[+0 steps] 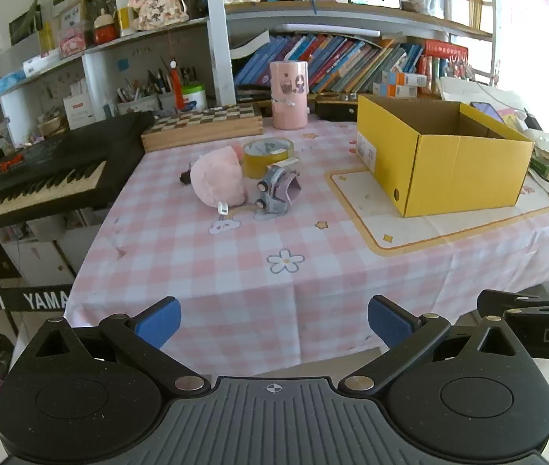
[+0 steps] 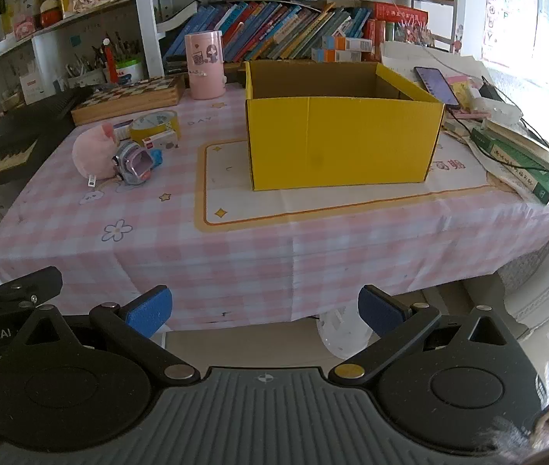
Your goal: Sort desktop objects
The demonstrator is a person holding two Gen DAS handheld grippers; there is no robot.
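A pink plush toy (image 1: 217, 177) (image 2: 92, 153), a grey toy car (image 1: 276, 190) (image 2: 135, 164) tipped on its side and a yellow tape roll (image 1: 268, 155) (image 2: 155, 123) lie together on the pink checked tablecloth (image 1: 216, 271). A small white and red box (image 2: 160, 141) lies by the tape. An open, empty-looking yellow cardboard box (image 1: 444, 155) (image 2: 342, 124) stands to their right. My left gripper (image 1: 274, 323) is open and empty before the table's front edge. My right gripper (image 2: 264, 310) is open and empty, also before the front edge.
A pink cylinder canister (image 1: 289, 95) (image 2: 204, 66) and a wooden chessboard box (image 1: 202, 124) stand at the back. A black keyboard (image 1: 42, 170) sits left of the table. A phone (image 2: 435, 85), books (image 2: 522, 162) and cables lie right of the yellow box. Bookshelves fill the back.
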